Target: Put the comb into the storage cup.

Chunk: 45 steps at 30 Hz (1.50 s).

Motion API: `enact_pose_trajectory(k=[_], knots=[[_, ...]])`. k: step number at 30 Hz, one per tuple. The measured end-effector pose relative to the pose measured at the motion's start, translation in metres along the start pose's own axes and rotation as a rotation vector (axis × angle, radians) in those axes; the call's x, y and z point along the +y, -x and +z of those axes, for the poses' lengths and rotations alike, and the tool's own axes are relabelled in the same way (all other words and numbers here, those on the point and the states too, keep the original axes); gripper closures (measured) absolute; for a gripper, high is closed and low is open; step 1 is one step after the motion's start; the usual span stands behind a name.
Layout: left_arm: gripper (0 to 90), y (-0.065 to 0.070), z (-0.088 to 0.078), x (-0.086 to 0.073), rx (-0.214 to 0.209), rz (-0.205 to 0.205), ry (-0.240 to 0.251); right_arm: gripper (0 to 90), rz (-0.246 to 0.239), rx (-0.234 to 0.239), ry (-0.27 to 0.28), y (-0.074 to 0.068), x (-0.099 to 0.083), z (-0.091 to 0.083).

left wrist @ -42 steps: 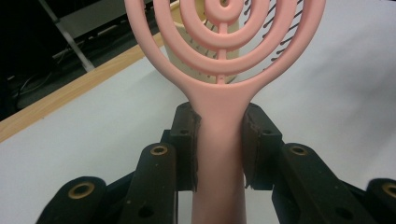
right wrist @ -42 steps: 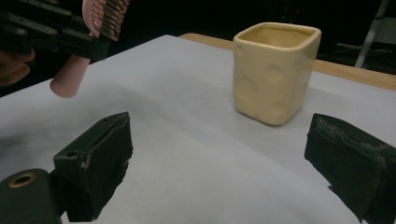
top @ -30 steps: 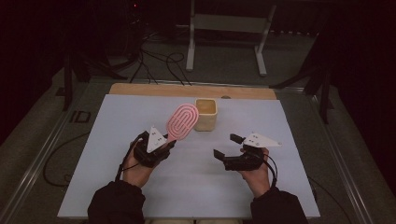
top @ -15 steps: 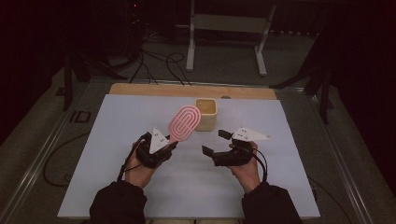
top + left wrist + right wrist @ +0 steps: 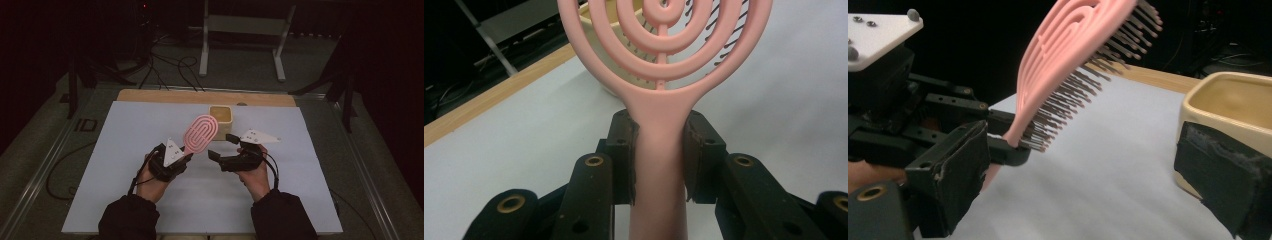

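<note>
The left gripper [image 5: 184, 159] is clenched on the handle of a pink hairbrush [image 5: 200, 133], its pads pressing the neck just below the head, as the left gripper view shows [image 5: 659, 145]. The brush is lifted off the white table sheet [image 5: 125, 165], head tilted up and away toward the cream square cup [image 5: 220, 115] at the far edge.

The brush looks like light, hard plastic: an open, ringed oval head with rows of thin dark bristles [image 5: 1088, 80] on the underside. The bristles probably flex and would give a poor hold; the ribs of the head are thin. The smooth, solid handle is likely the safest place to grip, though it may slip or twist if squeezed lightly.

The right gripper [image 5: 222, 147] is released, with nothing between its pads. In the right gripper view they stand wide, near the brush, with the cup beside one pad.
</note>
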<state>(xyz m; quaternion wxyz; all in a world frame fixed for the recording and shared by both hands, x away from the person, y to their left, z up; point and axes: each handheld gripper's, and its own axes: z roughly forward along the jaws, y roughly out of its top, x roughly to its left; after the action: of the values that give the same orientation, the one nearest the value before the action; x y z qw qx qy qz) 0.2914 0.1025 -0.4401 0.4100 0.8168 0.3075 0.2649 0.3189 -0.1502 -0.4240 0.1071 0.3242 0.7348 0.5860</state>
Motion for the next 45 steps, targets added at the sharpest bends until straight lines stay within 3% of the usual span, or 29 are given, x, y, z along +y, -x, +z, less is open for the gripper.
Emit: enact_pose_trajectory(k=[18,27,38,45], knots=[[70.2,0.006,0.001,0.001,-0.006,0.018,0.014,11.1,0.057,0.039,-0.031,-0.002,0.01,0.023],[70.2,0.008,0.002,0.0,-0.01,0.021,0.017,28.0,0.093,0.096,-0.018,-0.007,0.016,0.031],[70.2,0.009,0.001,0.0,-0.013,0.017,0.03,52.8,0.145,0.078,-0.014,-0.004,0.016,0.035],[70.2,0.009,0.004,-0.003,-0.015,0.01,0.027,59.0,0.207,0.092,-0.024,-0.002,0.016,0.037]])
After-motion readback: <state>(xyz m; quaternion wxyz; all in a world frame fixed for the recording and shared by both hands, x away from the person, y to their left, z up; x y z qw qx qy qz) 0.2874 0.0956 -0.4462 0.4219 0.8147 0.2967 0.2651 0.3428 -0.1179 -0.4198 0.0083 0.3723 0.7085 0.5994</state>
